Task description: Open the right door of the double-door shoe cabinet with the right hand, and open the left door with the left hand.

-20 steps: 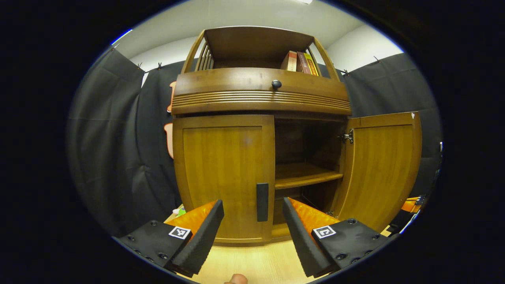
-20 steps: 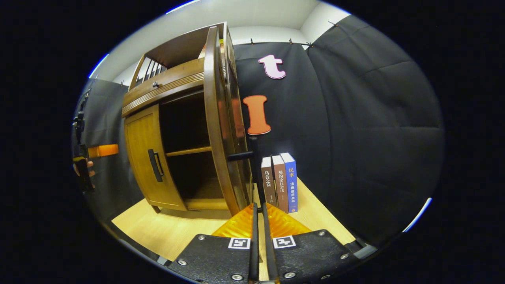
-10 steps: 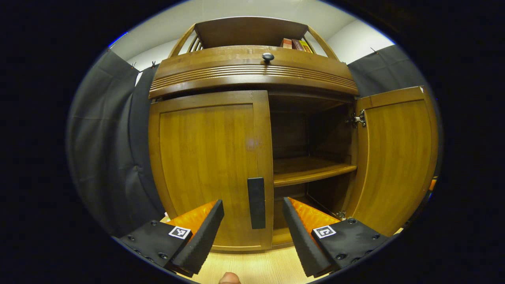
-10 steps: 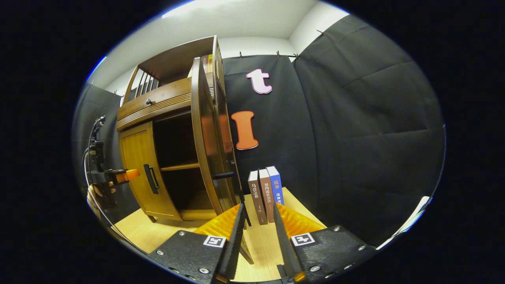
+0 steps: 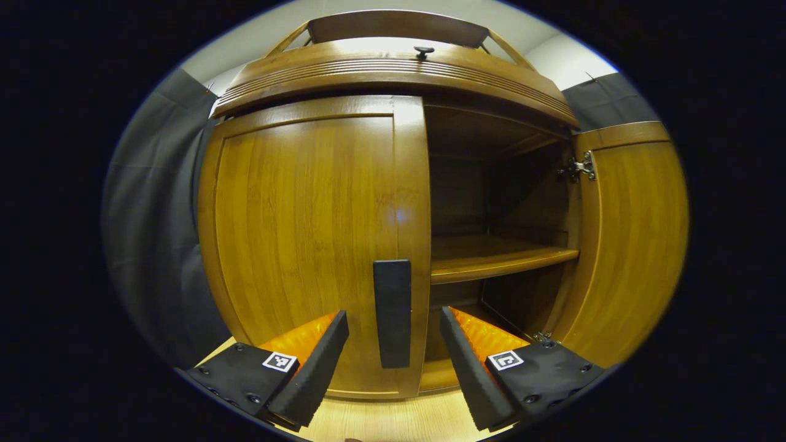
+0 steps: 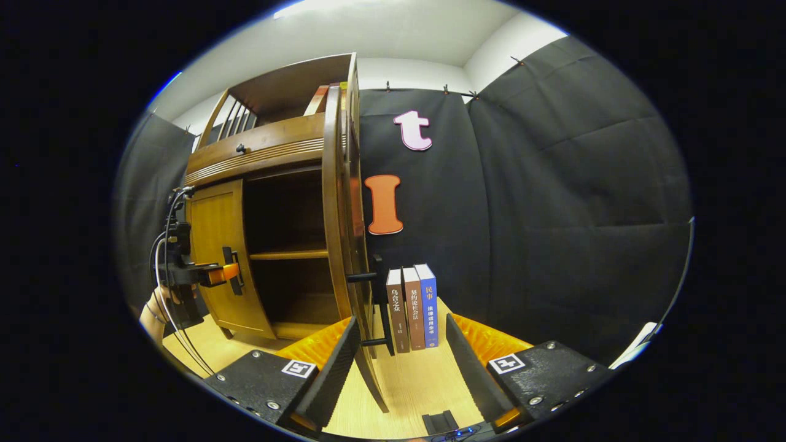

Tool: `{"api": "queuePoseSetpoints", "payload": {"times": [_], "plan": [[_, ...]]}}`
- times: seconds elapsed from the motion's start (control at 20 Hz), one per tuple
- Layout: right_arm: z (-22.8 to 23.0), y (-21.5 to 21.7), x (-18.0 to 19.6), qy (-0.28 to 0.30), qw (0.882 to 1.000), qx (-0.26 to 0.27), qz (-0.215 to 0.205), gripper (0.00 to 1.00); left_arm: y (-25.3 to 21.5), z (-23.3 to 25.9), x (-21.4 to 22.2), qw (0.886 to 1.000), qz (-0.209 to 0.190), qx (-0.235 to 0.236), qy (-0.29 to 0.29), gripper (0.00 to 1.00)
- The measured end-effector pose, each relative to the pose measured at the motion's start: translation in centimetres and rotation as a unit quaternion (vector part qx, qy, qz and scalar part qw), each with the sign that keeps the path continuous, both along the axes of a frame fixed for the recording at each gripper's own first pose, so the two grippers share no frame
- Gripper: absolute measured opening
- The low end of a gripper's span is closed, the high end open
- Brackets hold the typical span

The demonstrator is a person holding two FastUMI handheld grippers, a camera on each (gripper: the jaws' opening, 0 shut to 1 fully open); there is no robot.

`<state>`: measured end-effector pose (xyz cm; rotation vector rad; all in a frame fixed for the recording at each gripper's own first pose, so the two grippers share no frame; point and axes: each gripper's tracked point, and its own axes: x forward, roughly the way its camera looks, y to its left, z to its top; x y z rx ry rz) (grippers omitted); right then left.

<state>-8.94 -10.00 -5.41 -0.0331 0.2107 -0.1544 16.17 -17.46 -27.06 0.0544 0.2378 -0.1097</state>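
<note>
The wooden shoe cabinet fills the left gripper view. Its left door (image 5: 307,245) is closed, with a black vertical handle (image 5: 392,313) near its right edge. My left gripper (image 5: 393,362) is open, its two fingers standing either side of that handle without touching it. The right door (image 5: 632,245) stands swung wide, baring the inner shelf (image 5: 497,261). In the right gripper view the right door (image 6: 341,233) shows edge-on with its black handle (image 6: 377,304). My right gripper (image 6: 399,368) is open just in front of that handle. The left gripper (image 6: 212,273) shows at the left door.
Three upright books (image 6: 414,307) stand on the light wooden floor (image 6: 417,380) right of the open door, against the black cloth wall. A drawer with a round knob (image 5: 424,50) tops the cabinet. A hand and cables (image 6: 163,294) show at far left.
My left gripper has come closer until its fingers flank the left door's handle. My right gripper was shut on the right door's handle, has let go, opened wide and drawn back.
</note>
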Motion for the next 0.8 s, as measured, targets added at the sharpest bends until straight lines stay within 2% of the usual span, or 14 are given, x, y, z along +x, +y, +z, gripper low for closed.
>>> {"api": "queuePoseSetpoints", "payload": {"times": [0.05, 0.2, 0.25, 0.3, 0.35, 0.4, 0.45, 0.5, 0.65, 0.7, 0.75, 0.8], "plan": [[0.1, 0.0, 0.1, 0.000, 1.000, -0.003, 0.001, 0.87, 0.1, -0.2, 0.4, 1.000, 0.002, -0.002, 0.000, 0.96], [0.2, 0.0, 0.3, -0.004, 1.000, -0.006, 0.001, 0.87, 0.2, -0.7, 1.3, 1.000, 0.002, -0.010, 0.000, 0.97], [0.3, -0.2, 0.2, -0.006, 1.000, -0.008, -0.002, 0.98, 0.3, -0.9, 1.5, 1.000, 0.004, -0.011, 0.001, 0.99], [0.4, -0.4, 0.2, -0.009, 1.000, -0.011, -0.007, 0.87, 0.4, -1.1, 1.7, 1.000, 0.006, -0.011, 0.001, 0.95], [0.6, -0.6, 0.3, -0.012, 1.000, -0.013, -0.010, 0.87, 0.3, -1.2, 1.7, 1.000, 0.002, -0.010, 0.002, 0.89], [0.7, -0.7, 0.4, -0.015, 1.000, -0.015, -0.014, 0.98, 0.3, -1.2, 1.9, 1.000, 0.001, -0.004, 0.001, 0.82], [0.8, -0.9, 0.3, -0.016, 1.000, -0.016, -0.017, 0.98, 0.1, -1.4, 2.1, 1.000, -0.001, 0.002, -0.001, 0.76], [0.9, -1.0, 0.3, -0.017, 1.000, -0.016, -0.020, 0.98, 0.0, -1.7, 2.1, 1.000, -0.005, 0.005, 0.002, 0.75], [1.3, -1.0, 0.4, -0.026, 0.999, -0.019, -0.022, 0.98, -0.3, -1.8, 2.0, 1.000, -0.013, 0.004, 0.003, 0.57], [1.4, -1.0, 0.5, -0.030, 0.999, -0.019, -0.022, 0.98, -0.6, -1.9, 2.2, 1.000, -0.015, 0.006, 0.004, 0.55], [1.5, -1.1, 0.6, -0.033, 0.999, -0.018, -0.023, 0.98, -0.8, -1.9, 2.2, 1.000, -0.017, 0.008, 0.007, 0.47], [1.5, -1.0, 0.7, -0.035, 0.999, -0.017, -0.023, 0.98, -0.6, -2.0, 2.1, 1.000, -0.017, 0.015, 0.012, 0.46]]}}
